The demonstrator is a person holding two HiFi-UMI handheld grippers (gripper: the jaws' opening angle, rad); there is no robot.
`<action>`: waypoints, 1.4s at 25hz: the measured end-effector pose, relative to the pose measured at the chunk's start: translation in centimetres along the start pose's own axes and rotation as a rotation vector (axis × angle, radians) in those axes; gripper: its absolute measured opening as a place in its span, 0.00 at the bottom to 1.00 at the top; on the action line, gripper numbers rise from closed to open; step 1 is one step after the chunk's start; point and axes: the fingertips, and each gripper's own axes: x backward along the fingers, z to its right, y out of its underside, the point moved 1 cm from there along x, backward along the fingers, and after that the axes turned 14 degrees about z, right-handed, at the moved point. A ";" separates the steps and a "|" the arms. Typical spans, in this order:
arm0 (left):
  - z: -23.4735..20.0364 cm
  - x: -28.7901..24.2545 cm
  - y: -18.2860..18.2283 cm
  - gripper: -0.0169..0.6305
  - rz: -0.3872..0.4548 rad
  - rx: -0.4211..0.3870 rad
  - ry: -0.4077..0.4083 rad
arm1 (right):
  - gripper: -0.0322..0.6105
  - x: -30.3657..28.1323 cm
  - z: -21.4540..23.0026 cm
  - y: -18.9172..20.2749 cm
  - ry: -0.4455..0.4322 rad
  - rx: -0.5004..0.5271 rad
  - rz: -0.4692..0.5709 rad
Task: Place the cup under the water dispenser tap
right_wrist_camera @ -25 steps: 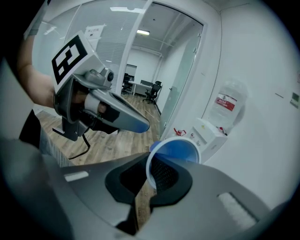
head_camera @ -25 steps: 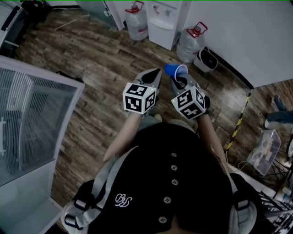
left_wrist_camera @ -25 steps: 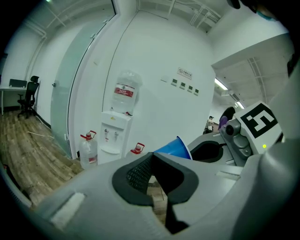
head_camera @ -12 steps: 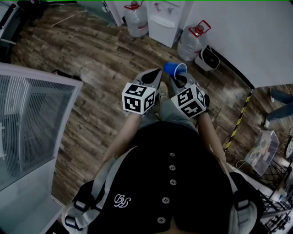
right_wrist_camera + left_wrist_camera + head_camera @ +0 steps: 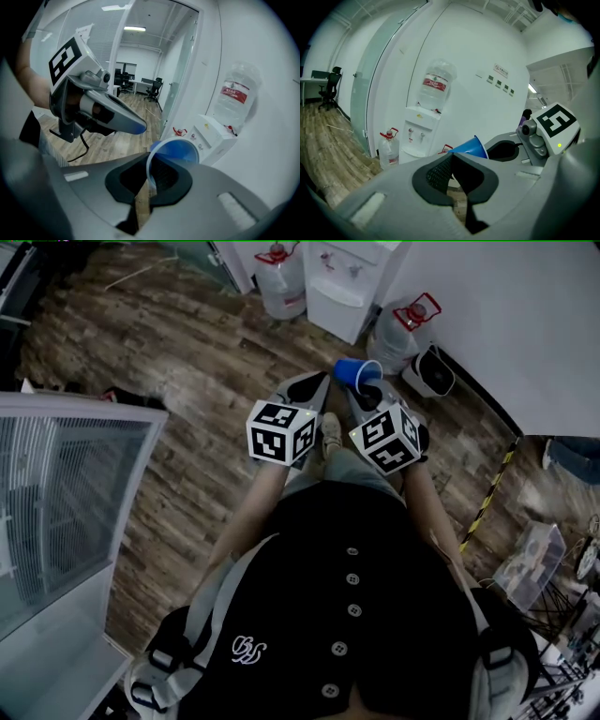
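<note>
One blue cup (image 5: 358, 374) hangs by its rim in the closed right hand-held gripper (image 5: 366, 393), short of the water dispenser (image 5: 345, 287), whose top is cut off. The left hand-held gripper (image 5: 322, 385) is closed and empty. Two floor bottles (image 5: 281, 282) flank the dispenser.

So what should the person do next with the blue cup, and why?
Probably step closer to the water dispenser. The right hand-held gripper pinches the blue cup by its rim, but a stretch of wooden floor separates the cup from the dispenser, so it cannot reach under a tap yet.
</note>
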 end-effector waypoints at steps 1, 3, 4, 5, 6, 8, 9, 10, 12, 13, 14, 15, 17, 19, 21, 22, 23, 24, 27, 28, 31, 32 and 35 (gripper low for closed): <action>-0.4 -0.8 -0.5 0.03 0.002 -0.002 -0.001 | 0.06 -0.4 0.9 -0.1 -0.001 -0.002 -0.003; -1.4 -2.4 -1.4 0.03 0.004 -0.008 -0.006 | 0.06 -1.3 2.8 -0.5 -0.002 0.001 -0.002; -1.9 -3.2 -1.8 0.03 0.004 -0.010 -0.009 | 0.06 -1.8 3.8 -0.7 -0.002 0.008 0.001; -2.3 -4.0 -2.2 0.03 0.002 -0.014 -0.010 | 0.06 -2.3 4.7 -1.1 -0.003 0.017 0.006; -2.7 -4.8 -2.5 0.03 0.000 -0.018 -0.011 | 0.06 -2.8 5.6 -1.3 -0.005 0.026 0.010; -3.5 -6.4 -3.1 0.03 -0.003 -0.023 -0.011 | 0.06 -3.7 7.2 -1.7 -0.011 0.042 0.013; -3.9 -7.3 -3.4 0.03 -0.004 -0.021 -0.009 | 0.06 -4.2 8.1 -1.9 -0.012 0.048 0.013; -4.3 -8.1 -3.7 0.03 -0.005 -0.017 -0.008 | 0.06 -4.6 8.9 -2.0 -0.014 0.051 0.012; -5.1 -9.5 -4.4 0.03 -0.005 -0.012 -0.007 | 0.06 -5.3 10.3 -2.3 -0.015 0.055 0.016; -5.4 -10.2 -4.6 0.03 -0.005 -0.011 -0.008 | 0.06 -5.7 11.0 -2.4 -0.016 0.057 0.018; -5.8 -10.8 -4.8 0.03 -0.005 -0.011 -0.010 | 0.06 -6.0 11.6 -2.5 -0.018 0.058 0.020; -6.1 -11.5 -4.9 0.03 -0.006 -0.011 -0.011 | 0.06 -6.4 12.2 -2.5 -0.020 0.060 0.021; -6.5 -12.9 -5.1 0.03 -0.006 -0.012 -0.010 | 0.06 -7.1 13.3 -2.3 -0.024 0.067 0.019; -6.8 -14.1 -5.4 0.03 -0.004 -0.015 -0.006 | 0.06 -7.7 14.5 -2.3 -0.025 0.075 0.018; -7.1 -15.3 -5.7 0.03 -0.003 -0.019 -0.004 | 0.06 -8.1 15.5 -2.1 -0.023 0.079 0.016; -7.2 -15.8 -5.8 0.03 -0.002 -0.019 -0.002 | 0.06 -8.3 15.9 -2.1 -0.021 0.080 0.014; -7.2 -16.2 -5.9 0.03 -0.002 -0.019 -0.001 | 0.06 -8.4 16.3 -2.0 -0.019 0.079 0.012; -7.3 -16.6 -6.0 0.03 -0.002 -0.019 0.001 | 0.06 -8.6 16.6 -1.9 -0.018 0.078 0.010; -7.3 -17.3 -5.9 0.03 -0.011 -0.020 0.010 | 0.06 -8.8 17.2 -1.6 -0.011 0.066 0.011; -7.3 -17.4 -5.7 0.03 -0.016 -0.019 0.012 | 0.06 -8.7 17.2 -1.5 -0.010 0.060 0.011; -7.2 -17.6 -5.2 0.03 -0.027 -0.012 0.014 | 0.06 -8.6 17.1 -0.9 -0.014 0.042 0.005; -7.1 -17.7 -5.0 0.03 -0.030 -0.008 0.015 | 0.06 -8.6 17.0 -0.8 -0.014 0.036 0.003; -7.2 -17.9 -4.4 0.03 -0.046 0.004 0.018 | 0.06 -8.8 17.2 -0.3 -0.016 0.014 -0.006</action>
